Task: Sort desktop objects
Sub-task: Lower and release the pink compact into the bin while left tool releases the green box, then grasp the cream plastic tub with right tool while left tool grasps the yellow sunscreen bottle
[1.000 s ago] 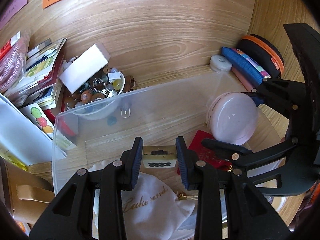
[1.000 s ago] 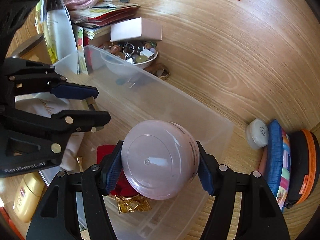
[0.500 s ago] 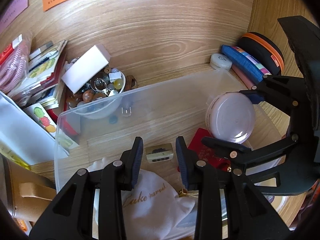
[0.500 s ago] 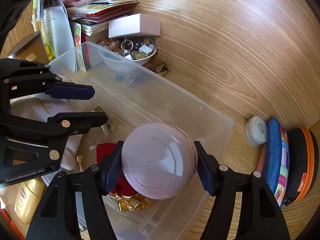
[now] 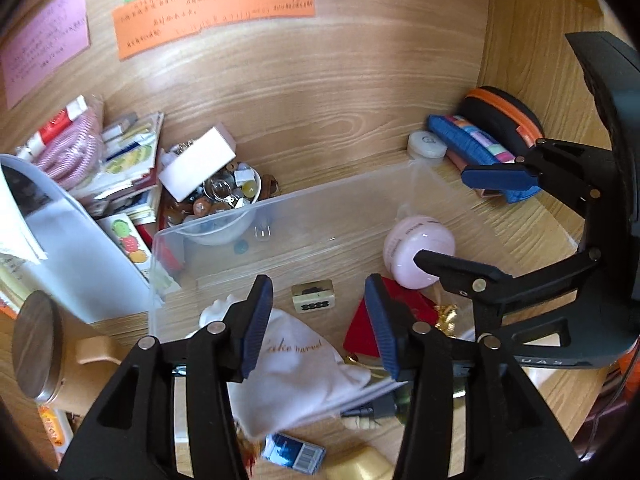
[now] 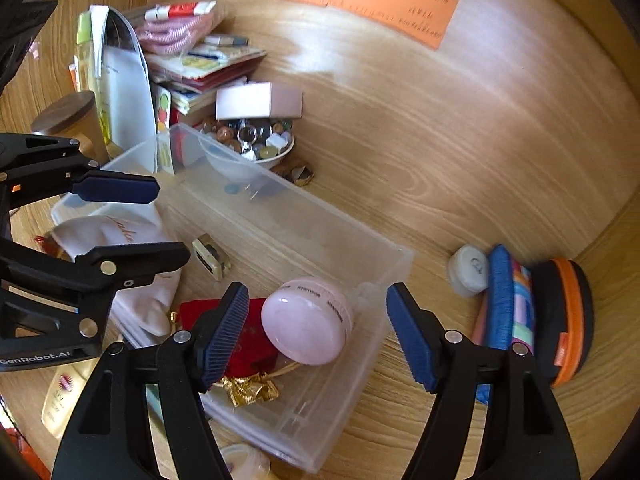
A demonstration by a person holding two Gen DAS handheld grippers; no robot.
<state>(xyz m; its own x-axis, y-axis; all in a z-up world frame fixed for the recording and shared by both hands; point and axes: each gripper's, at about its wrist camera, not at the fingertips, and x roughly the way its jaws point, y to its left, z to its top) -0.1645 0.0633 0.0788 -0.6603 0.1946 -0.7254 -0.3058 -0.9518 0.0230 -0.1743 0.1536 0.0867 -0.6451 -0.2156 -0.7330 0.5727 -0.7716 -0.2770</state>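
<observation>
A clear plastic box [image 5: 328, 200] [image 6: 384, 264] lies on the wooden desk. Inside it are a mahjong tile [image 5: 313, 297] [image 6: 211, 257], a round pink case [image 5: 418, 250] [image 6: 306, 320], a red pouch [image 5: 384, 316] [image 6: 248, 344] and a white cloth bag [image 5: 296, 368] [image 6: 120, 240]. My left gripper [image 5: 318, 320] [image 6: 132, 218] is open and empty above the tile. My right gripper [image 6: 318, 332] [image 5: 476, 220] is open and empty, raised above the pink case.
A bowl of beads [image 5: 218, 208] [image 6: 252, 148] with a white box [image 5: 198, 164] on it stands behind the clear box. Books and papers [image 5: 120, 168] pile at the left. A white cap [image 5: 426, 146], blue pouch [image 5: 472, 140] and black-orange case [image 5: 504, 120] sit at the right.
My left gripper let go of the mahjong tile, which now lies in the box. My right gripper opened and released the pink case into the box. Both grippers lifted back.
</observation>
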